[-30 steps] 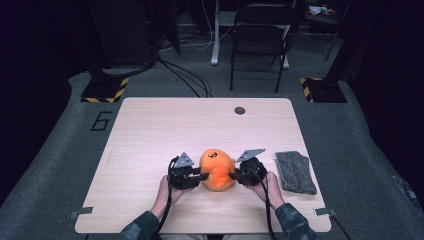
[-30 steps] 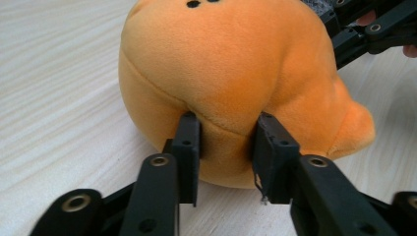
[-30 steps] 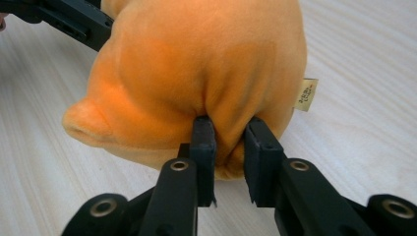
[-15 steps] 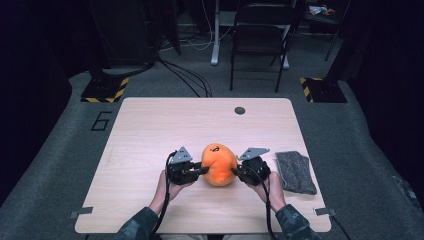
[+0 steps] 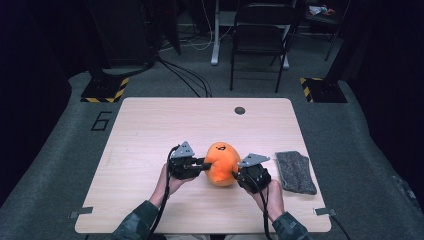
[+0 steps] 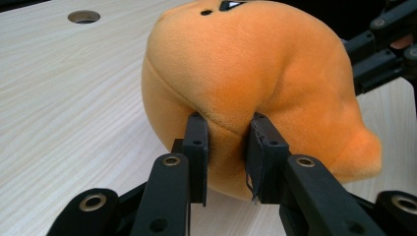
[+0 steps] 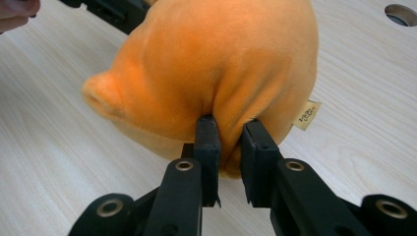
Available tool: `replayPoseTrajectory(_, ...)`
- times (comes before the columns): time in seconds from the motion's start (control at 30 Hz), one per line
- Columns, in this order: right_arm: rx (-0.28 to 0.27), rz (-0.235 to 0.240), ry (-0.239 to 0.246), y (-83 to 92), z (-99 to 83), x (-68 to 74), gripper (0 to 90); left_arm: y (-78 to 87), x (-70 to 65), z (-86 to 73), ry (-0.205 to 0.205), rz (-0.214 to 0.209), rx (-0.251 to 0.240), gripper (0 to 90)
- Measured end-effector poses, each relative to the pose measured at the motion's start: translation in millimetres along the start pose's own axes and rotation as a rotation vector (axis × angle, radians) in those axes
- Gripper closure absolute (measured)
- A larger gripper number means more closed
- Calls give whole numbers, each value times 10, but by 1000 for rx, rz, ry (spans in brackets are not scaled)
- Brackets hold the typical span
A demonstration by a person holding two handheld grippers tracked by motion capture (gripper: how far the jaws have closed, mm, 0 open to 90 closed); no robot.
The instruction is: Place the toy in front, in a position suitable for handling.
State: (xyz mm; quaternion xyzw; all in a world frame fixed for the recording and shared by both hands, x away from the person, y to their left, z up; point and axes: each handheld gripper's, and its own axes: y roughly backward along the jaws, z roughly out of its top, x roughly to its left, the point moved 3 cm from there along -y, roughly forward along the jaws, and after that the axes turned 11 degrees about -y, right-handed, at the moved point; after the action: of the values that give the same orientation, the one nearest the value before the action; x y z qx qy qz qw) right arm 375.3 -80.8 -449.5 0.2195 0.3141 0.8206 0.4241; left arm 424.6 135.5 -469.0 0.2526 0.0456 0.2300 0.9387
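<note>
Nearest the table's front edge, the person's two forearms come in from below, each hand carrying a gripper toward the middle of the wooden table [image 5: 150, 130]. Between them sits an orange plush toy [image 5: 222, 163], a little toward the front of the tabletop and right of its centre, its dark face marks turned upward. On the toy's left side the left gripper [image 5: 202, 165] has its jaws pinched on a fold of the orange fabric; seen from the left gripper view, the two black pads [image 6: 196, 147] squeeze a ridge of plush [image 6: 246, 83] between them. On the toy's right side the right gripper [image 5: 235, 175] does the same, and the right gripper view shows its jaws clamped tight on a pucker of the toy's lower side [image 7: 216, 73], with a small cream label [image 7: 306, 115] sticking out just beside the grip. Just beside the right hand, near the table's right edge, a grey cloth [image 5: 295, 171] lies flat. Farther back, a round hole [image 5: 240, 110] sits near the table's far edge. Beyond the table stands a dark chair [image 5: 260, 35] on the grey floor.
</note>
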Motion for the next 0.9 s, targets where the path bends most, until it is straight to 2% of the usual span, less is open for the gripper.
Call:
replayPoseTrajectory(0.1,3,-4,11,14,-24,30,790,-18,18,9,-3,-9,-3,726)
replayPoseTrajectory(0.13,4,-14,-12,15,-34,51,790,-24,21,12,-2,-14,-2,726)
replayPoseTrajectory(0.37,13,-31,-24,11,-100,103,789,-91,48,7,-16,-53,22,724)
replayPoseTrajectory(0.43,12,-33,-26,-2,-111,111,788,-127,56,-6,-13,-52,25,724)
replayPoseTrajectory(0.57,59,-39,-18,-128,-209,80,781,-237,74,-86,-11,-71,70,710)
replayPoseTrajectory(0.6,73,-35,-39,-166,-242,71,778,-280,72,-120,-11,-68,81,697)
replayPoseTrajectory(0.63,67,-25,-34,-194,-259,47,772,-302,79,-142,-4,-74,76,686)
replayPoseTrajectory(0.7,73,-27,-35,-190,-257,22,737,-300,87,-141,5,-76,68,638)
replayPoseTrajectory(0.77,71,-26,-49,-169,-245,-4,672,-276,106,-133,14,-56,56,596)
replayPoseTrajectory(0.83,68,-25,-53,-147,-239,-38,577,-251,124,-129,18,-41,60,505)
replayPoseTrajectory(0.87,68,-25,-53,-147,-239,-38,577,-251,124,-129,18,-41,60,459)
replayPoseTrajectory(0.9,65,-19,-52,-129,-231,-52,540,-236,131,-128,25,-41,56,459)
